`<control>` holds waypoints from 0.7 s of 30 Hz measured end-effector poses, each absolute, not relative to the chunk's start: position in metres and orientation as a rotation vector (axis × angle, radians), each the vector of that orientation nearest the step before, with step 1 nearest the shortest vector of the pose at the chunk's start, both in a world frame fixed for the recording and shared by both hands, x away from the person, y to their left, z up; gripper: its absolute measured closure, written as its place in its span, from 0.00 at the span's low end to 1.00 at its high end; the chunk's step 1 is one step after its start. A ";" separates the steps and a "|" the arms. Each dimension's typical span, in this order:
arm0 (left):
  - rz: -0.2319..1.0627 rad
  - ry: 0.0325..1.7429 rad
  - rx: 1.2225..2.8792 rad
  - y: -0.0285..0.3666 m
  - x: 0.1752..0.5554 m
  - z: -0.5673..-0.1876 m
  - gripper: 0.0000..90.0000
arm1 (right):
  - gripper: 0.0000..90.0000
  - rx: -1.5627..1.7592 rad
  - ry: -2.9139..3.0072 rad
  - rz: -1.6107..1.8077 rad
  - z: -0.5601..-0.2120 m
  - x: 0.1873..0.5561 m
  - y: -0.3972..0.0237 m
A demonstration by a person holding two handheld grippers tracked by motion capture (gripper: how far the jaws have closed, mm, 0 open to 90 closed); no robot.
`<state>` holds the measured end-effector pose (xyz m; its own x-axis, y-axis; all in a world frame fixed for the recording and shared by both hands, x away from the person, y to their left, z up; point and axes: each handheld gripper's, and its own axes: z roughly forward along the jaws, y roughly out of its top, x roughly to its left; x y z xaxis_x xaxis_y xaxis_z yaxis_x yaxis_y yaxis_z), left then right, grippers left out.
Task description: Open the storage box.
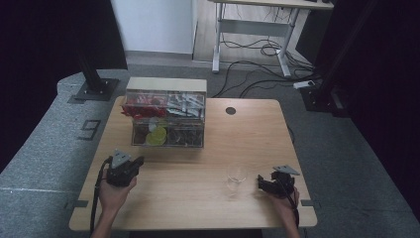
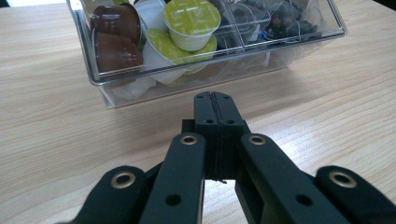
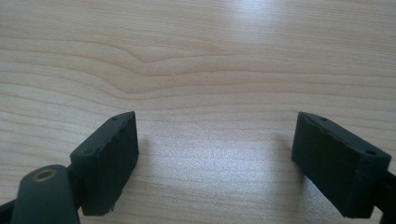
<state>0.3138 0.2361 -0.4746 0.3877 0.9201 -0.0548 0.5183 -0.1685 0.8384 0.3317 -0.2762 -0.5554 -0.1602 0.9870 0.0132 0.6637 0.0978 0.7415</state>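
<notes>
On table (image 1: 198,173) | left gripper (image 2: 215,100) jaws pressed together; right gripper (image 3: 215,154) spread | glass (image 1: 236,176) faint, perhaps empty

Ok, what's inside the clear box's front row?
In the clear box, the left front compartment holds brown pods and green-lidded pods. The right one holds dark sachets. Whatever lies beneath those is covered.

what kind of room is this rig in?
Probably a lab or office data-collection bay: wooden table on grey carpet, loose cables under a standing desk behind, and a clear organiser of drink pods.
</notes>
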 end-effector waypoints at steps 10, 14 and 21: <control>0.592 1.263 1.812 0.239 0.331 -0.471 1.00 | 0.17 1.613 1.880 0.847 -0.555 0.332 -0.276; 0.569 1.263 1.818 0.238 0.338 -0.471 1.00 | 0.17 1.613 1.880 0.847 -0.555 0.332 -0.276; 0.541 1.277 1.846 0.239 0.351 -0.475 1.00 | 0.17 1.615 1.881 0.844 -0.555 0.333 -0.276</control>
